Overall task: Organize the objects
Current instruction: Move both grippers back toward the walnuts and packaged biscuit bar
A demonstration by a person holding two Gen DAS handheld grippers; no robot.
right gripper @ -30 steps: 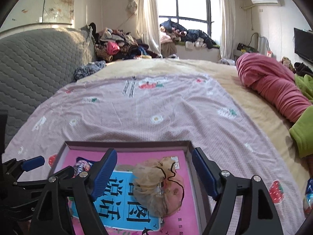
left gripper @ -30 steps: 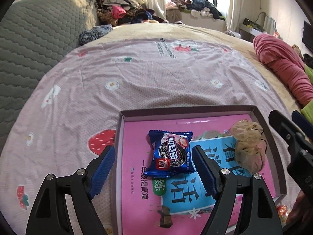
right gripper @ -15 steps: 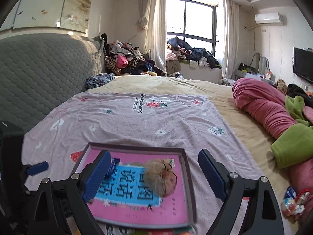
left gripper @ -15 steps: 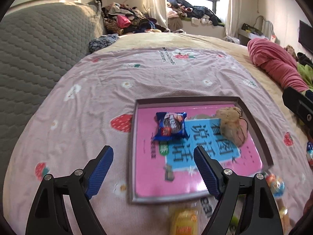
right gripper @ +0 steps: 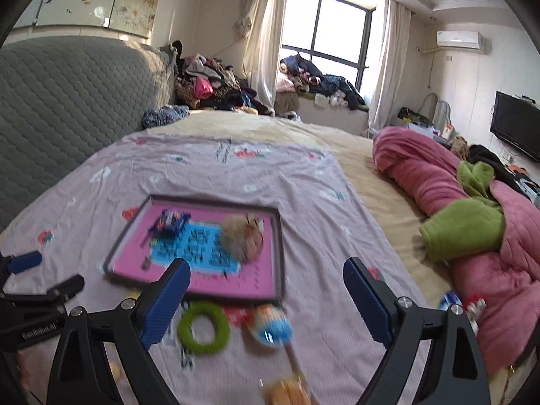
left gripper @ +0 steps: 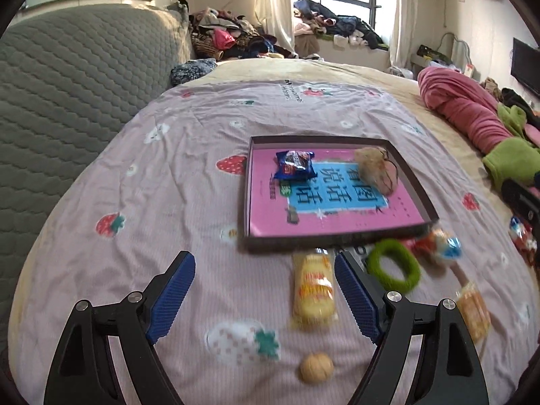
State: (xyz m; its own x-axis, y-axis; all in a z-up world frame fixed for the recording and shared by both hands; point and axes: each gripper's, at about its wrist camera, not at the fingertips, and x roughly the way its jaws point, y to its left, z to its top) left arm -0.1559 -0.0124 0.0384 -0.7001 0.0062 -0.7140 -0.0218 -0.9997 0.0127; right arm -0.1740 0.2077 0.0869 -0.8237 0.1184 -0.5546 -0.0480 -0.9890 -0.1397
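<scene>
A shallow box (left gripper: 418, 185) with a pink and blue print lies on the bed sheet; it also shows in the right wrist view (right gripper: 278, 243). In it lie a blue cookie pack (left gripper: 295, 165) and a beige hair scrunchie (left gripper: 376, 168). In front of the box lie a yellow snack pack (left gripper: 314, 290), a green hair ring (left gripper: 393, 270), a colourful wrapped sweet (left gripper: 438, 244), an orange pack (left gripper: 472, 308) and a walnut (left gripper: 316, 367). My left gripper (left gripper: 265, 300) is open and empty above the sheet, the yellow pack near its right finger. My right gripper (right gripper: 266, 297) is open and empty above the green ring (right gripper: 202, 327).
A grey quilted headboard (left gripper: 67, 77) runs along the left. A rolled pink blanket (right gripper: 455, 202) with a green cloth (right gripper: 462, 229) lies on the right. Piled clothes (left gripper: 229, 40) sit at the far end. More wrapped sweets (right gripper: 462, 302) lie by the blanket.
Both grippers have pulled back and up from the box, which now looks smaller. The loose items in front of the box have come into view. Both stay open.
</scene>
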